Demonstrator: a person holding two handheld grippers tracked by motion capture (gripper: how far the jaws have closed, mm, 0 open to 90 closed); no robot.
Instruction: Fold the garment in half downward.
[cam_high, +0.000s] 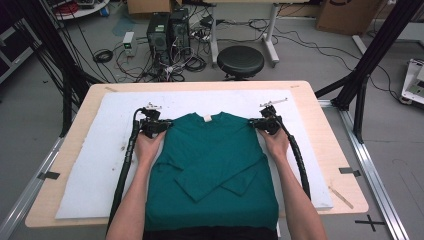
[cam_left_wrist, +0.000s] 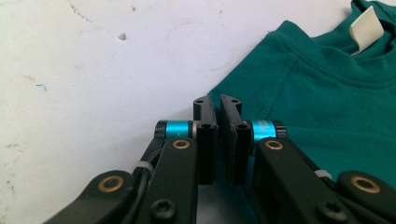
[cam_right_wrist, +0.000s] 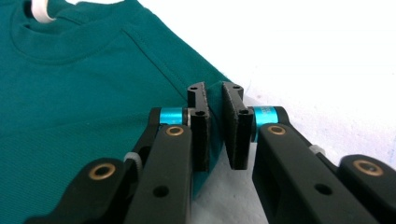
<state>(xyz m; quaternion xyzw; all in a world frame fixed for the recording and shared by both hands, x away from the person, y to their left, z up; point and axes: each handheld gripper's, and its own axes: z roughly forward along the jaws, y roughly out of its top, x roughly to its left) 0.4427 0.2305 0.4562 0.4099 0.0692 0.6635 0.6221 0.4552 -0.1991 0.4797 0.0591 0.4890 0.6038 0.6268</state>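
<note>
A dark green long-sleeved shirt (cam_high: 215, 160) lies flat on the white mat (cam_high: 100, 165), collar at the far side, both sleeves folded across its body. My left gripper (cam_high: 167, 125) is at the shirt's left shoulder corner. In the left gripper view its jaws (cam_left_wrist: 217, 100) stand nearly together on the edge of the shirt (cam_left_wrist: 327, 102). My right gripper (cam_high: 255, 122) is at the opposite shoulder corner. Its jaws (cam_right_wrist: 215, 88) pinch a raised fold of the shirt (cam_right_wrist: 70, 102). A white neck label (cam_left_wrist: 366, 28) shows inside the collar.
The mat covers most of a light wooden table (cam_high: 60, 210). Beyond the far edge stand a black stool (cam_high: 240, 60), two computer towers (cam_high: 167, 30) and tangled floor cables. Black frame posts (cam_high: 370, 55) rise at the right. The person's forearms flank the shirt.
</note>
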